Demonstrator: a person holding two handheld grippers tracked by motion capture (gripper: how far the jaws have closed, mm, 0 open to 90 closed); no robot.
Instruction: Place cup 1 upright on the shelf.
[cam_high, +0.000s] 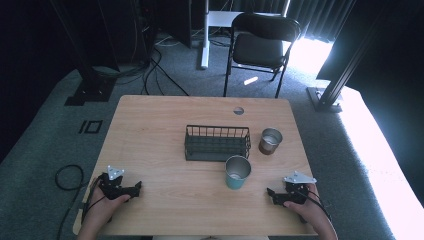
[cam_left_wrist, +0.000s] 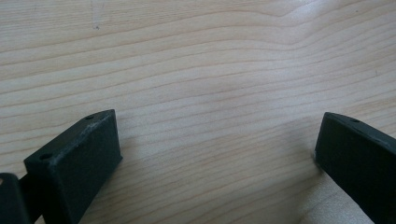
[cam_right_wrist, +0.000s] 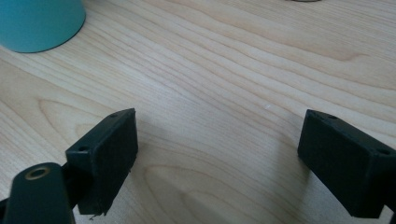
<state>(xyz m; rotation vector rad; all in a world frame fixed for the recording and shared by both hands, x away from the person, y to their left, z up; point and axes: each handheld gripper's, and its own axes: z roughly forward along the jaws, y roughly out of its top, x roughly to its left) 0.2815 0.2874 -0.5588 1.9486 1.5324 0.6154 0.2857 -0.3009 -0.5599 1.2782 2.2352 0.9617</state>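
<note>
Both grippers rest on the table (cam_high: 150, 130) with jaws spread wide, nothing between them — looks like the start. The teal cup (cam_high: 237, 172) sits just beyond the right gripper (cam_high: 272, 192)'s fingers, so reaching it probably comes next — the left gripper (cam_high: 137, 187) idles.

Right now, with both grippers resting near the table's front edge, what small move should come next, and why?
Probably ease the right gripper forward-left toward the teal metal cup. Its jaws stand open over bare wood, and that cup stands upright nearest to it, in front of the black wire basket.
</note>
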